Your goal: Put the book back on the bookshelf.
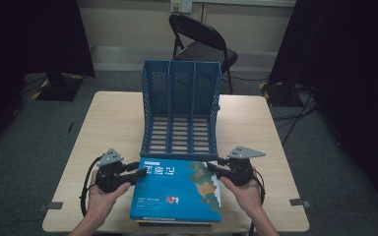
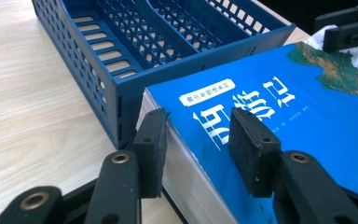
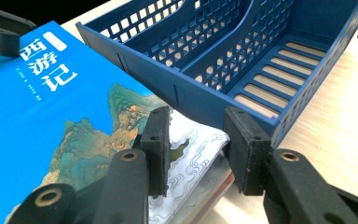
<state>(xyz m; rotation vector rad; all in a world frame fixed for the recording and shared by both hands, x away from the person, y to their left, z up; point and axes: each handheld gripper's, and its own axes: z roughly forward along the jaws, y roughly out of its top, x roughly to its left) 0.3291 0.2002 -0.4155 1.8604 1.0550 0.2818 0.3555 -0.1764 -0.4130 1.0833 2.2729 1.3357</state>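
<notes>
A blue book (image 1: 177, 189) with a landscape cover lies flat at the table's front, on top of another book. Just behind it stands a blue three-slot file rack (image 1: 180, 105). My left gripper (image 1: 138, 173) is at the book's far left corner. In the left gripper view it (image 2: 200, 149) is open, with the book (image 2: 279, 116) corner between its pads, next to the rack (image 2: 135, 46). My right gripper (image 1: 211, 169) is at the far right corner. It (image 3: 196, 149) is open too, straddling the white corner of the cover (image 3: 74, 121), close against the rack's front wall (image 3: 191, 102).
The wooden table (image 1: 113, 123) has bare room left and right of the rack. A black folding chair (image 1: 202, 42) stands behind the table. Dark curtains hang at both sides of the room.
</notes>
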